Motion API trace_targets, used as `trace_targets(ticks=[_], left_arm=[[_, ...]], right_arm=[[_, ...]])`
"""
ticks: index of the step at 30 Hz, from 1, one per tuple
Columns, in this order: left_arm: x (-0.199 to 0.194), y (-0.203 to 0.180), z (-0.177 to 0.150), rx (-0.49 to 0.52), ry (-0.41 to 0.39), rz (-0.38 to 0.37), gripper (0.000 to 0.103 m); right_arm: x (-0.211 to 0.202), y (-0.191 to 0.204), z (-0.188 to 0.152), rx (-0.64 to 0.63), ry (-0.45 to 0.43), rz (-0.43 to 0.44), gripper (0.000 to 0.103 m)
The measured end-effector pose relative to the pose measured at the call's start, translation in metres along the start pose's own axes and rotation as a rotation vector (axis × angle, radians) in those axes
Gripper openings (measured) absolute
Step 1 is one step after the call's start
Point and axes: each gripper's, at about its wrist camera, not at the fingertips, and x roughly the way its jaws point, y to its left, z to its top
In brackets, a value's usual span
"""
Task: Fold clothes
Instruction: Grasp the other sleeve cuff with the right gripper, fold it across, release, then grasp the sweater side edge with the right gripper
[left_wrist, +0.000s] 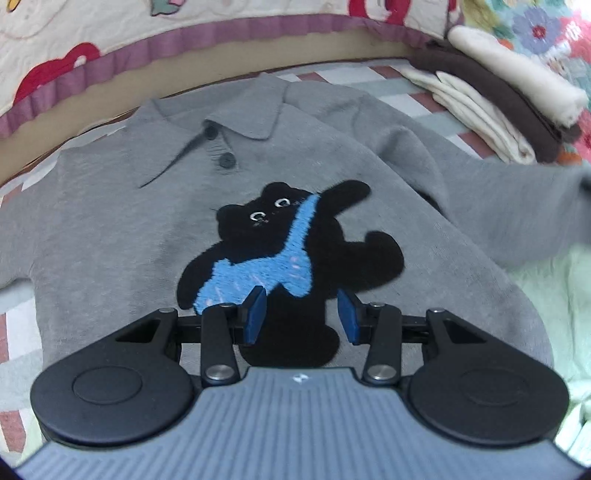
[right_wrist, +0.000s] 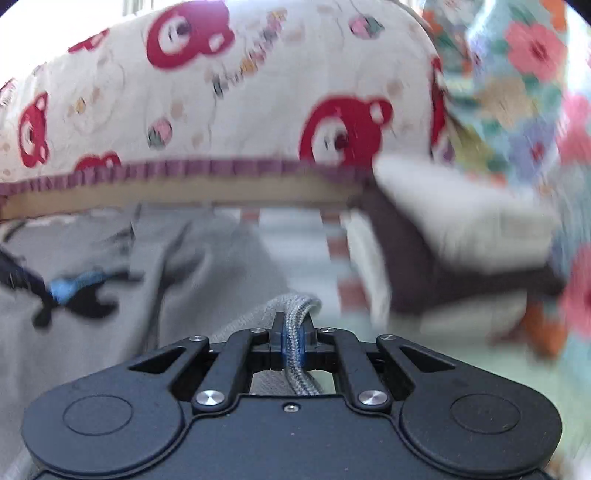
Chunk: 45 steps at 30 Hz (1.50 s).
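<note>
Grey collared sweater (left_wrist: 110, 221) – black bear patch – spread flat.

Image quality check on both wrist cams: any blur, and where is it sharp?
Left wrist view: mostly sharp; the grey sweater and its bear patch read clearly over the open left gripper, though the sleeve at far right smears. Fisheye bends the bed edge. Right wrist view: heavy motion blur across the folded stack and bedding; only the right gripper, shut on the ribbed cuff, is crisp. Lighting is soft and even, with no glare.

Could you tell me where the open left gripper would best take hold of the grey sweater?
Probably the left sleeve of the grey sweater, approached from above at its outer edge: it lies flat and spread outward, while the right gripper already pinches the other cuff.
</note>
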Motion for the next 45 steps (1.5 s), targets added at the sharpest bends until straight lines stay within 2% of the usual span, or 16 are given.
trace_targets(ticks=[4, 9, 13, 20, 22, 23, 25, 26, 27, 28, 32, 34, 38, 39, 43, 45], left_arm=[[0.003, 0.004, -0.002, -0.006, 0.008, -0.007, 0.042], [0.011, 0.004, -0.007, 0.008, 0.040, -0.015, 0.042], [0.012, 0.002, -0.009, 0.016, 0.044, -0.016, 0.043], [0.013, 0.006, -0.028, 0.059, 0.075, -0.045, 0.047], [0.017, 0.006, -0.032, 0.077, 0.095, -0.043, 0.047], [0.019, 0.005, -0.033, 0.080, 0.104, -0.041, 0.047], [0.020, 0.004, -0.032, 0.084, 0.116, -0.038, 0.048], [0.019, 0.004, -0.031, 0.084, 0.125, -0.035, 0.049], [0.018, 0.004, -0.031, 0.083, 0.137, -0.030, 0.050], [0.016, 0.005, -0.031, 0.091, 0.152, -0.023, 0.051], [0.002, 0.008, -0.037, 0.152, 0.200, 0.027, 0.053], [-0.005, 0.011, -0.042, 0.173, 0.205, 0.053, 0.053], [-0.016, 0.008, -0.050, 0.170, 0.204, 0.019, 0.053], [-0.019, 0.005, -0.052, 0.177, 0.198, 0.009, 0.053], [-0.035, -0.017, -0.062, 0.212, 0.156, -0.069, 0.053], [-0.045, -0.025, -0.070, 0.225, 0.160, -0.113, 0.053]], right_arm=[[0.003, -0.046, 0.087, -0.128, -0.080, -0.093, 0.007], [0.038, -0.091, 0.180, -0.235, -0.121, -0.347, 0.007], [0.081, -0.112, 0.229, -0.307, -0.114, -0.478, 0.006], [0.146, -0.142, 0.269, -0.283, -0.034, -0.625, 0.005], [0.158, -0.144, 0.260, -0.187, 0.014, -0.601, 0.010], [0.164, -0.145, 0.255, -0.139, 0.038, -0.588, 0.015], [0.174, -0.143, 0.244, -0.054, 0.072, -0.565, 0.043], [0.167, -0.129, 0.231, -0.054, 0.038, -0.561, 0.048], [0.157, -0.112, 0.216, -0.061, -0.006, -0.545, 0.056], [0.144, -0.095, 0.199, -0.062, -0.041, -0.514, 0.058], [0.075, -0.028, 0.107, 0.023, -0.075, -0.192, 0.063], [0.055, -0.005, 0.053, 0.115, 0.028, -0.024, 0.063], [0.016, 0.038, -0.055, 0.297, 0.233, 0.307, 0.063], [0.014, 0.047, -0.076, 0.341, 0.280, 0.364, 0.062], [0.002, 0.075, -0.125, 0.497, 0.361, 0.516, 0.063], [0.007, 0.085, -0.132, 0.532, 0.371, 0.518, 0.063]])
